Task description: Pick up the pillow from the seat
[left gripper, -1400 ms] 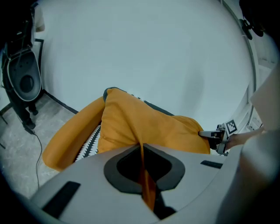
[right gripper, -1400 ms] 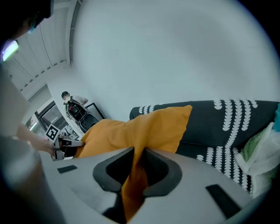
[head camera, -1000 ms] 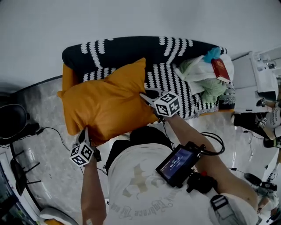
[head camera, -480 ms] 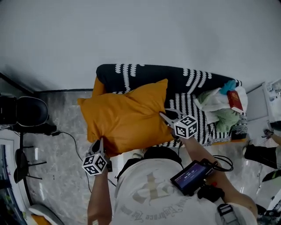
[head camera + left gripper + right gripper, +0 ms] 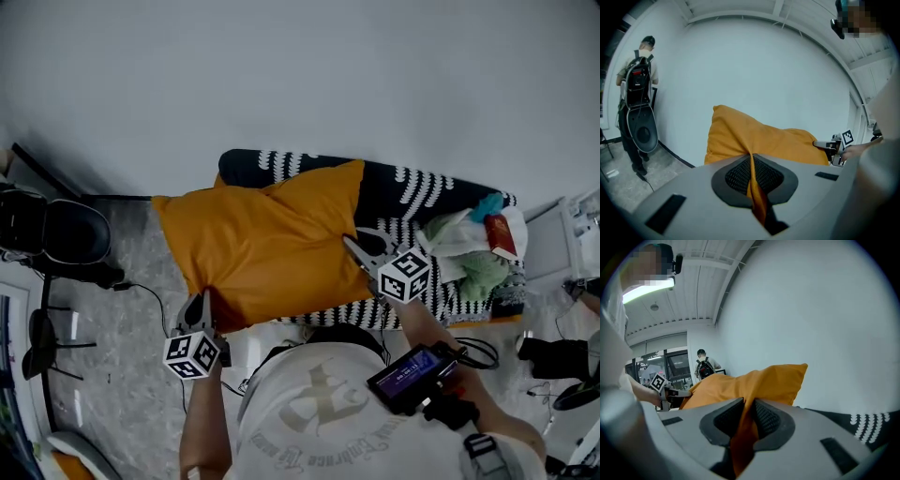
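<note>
A black seat (image 5: 427, 192) with a white pattern stands against the wall (image 5: 300, 75), with a heap of clothes (image 5: 469, 253) on its right end. The orange pillow (image 5: 262, 248) is held in the air over the seat's left end. The left tongs (image 5: 200, 305) are clamped tight on fabric at its near left corner. The right tongs (image 5: 359, 248) pinch a thicker fold at its right edge.

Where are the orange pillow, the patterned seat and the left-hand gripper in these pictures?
pillow (image 5: 267, 244): head view, the middle of its orange face.
seat (image 5: 422, 192): head view, its black-and-white patterned back.
left gripper (image 5: 201, 300): head view, between its fingertips, where they pinch the pillow's lower edge.
</note>
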The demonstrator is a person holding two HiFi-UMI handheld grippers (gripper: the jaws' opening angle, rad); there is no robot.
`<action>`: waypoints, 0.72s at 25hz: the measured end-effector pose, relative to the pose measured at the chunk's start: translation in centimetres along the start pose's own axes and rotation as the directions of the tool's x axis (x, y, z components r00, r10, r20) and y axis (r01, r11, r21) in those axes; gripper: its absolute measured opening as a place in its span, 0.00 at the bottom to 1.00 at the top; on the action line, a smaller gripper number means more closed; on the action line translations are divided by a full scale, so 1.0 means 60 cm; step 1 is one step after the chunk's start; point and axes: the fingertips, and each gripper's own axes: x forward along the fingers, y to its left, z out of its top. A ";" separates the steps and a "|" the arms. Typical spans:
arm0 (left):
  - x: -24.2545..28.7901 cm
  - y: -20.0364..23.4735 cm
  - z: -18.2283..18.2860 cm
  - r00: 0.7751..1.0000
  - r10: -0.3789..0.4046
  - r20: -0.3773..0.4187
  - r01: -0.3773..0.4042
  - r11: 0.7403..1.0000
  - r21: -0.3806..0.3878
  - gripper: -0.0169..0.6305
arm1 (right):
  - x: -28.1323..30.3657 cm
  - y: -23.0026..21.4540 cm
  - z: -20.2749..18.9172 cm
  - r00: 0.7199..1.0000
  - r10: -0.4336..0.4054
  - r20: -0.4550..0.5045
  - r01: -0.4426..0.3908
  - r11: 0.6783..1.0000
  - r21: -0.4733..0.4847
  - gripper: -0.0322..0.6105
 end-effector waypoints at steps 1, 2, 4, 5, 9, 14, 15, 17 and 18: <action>-0.004 -0.003 0.011 1.000 -0.002 0.017 0.002 1.000 0.004 0.05 | -0.001 0.003 0.014 1.000 0.002 0.016 -0.002 1.000 -0.011 0.17; -0.009 -0.005 0.022 0.999 -0.004 0.032 0.004 1.000 0.008 0.05 | -0.003 0.005 0.027 0.999 0.004 0.032 -0.003 1.000 -0.021 0.17; -0.018 -0.010 0.039 0.998 -0.007 0.058 0.006 1.000 0.017 0.05 | -0.008 0.011 0.048 0.998 0.007 0.058 -0.005 0.999 -0.036 0.17; -0.021 -0.012 0.047 0.998 -0.007 0.068 0.005 1.000 0.021 0.05 | -0.010 0.013 0.056 0.998 0.009 0.068 -0.006 0.999 -0.041 0.17; -0.028 -0.011 0.063 0.996 -0.007 0.088 0.004 1.000 0.028 0.05 | -0.012 0.020 0.070 0.996 0.009 0.089 -0.005 0.999 -0.043 0.17; -0.032 -0.013 0.062 0.996 -0.010 0.084 0.008 0.999 0.031 0.05 | -0.018 0.023 0.070 0.996 -0.001 0.091 0.004 0.999 -0.034 0.17; -0.033 -0.013 0.061 0.997 -0.012 0.083 0.010 0.999 0.031 0.05 | -0.020 0.024 0.069 0.996 -0.003 0.090 0.006 0.999 -0.033 0.17; -0.035 -0.013 0.059 0.997 -0.014 0.080 0.012 0.999 0.031 0.05 | -0.022 0.026 0.065 0.996 -0.008 0.088 0.011 0.999 -0.031 0.17; -0.036 -0.012 0.058 0.997 -0.015 0.078 0.012 0.999 0.031 0.05 | -0.023 0.027 0.064 0.996 -0.010 0.087 0.013 0.999 -0.030 0.17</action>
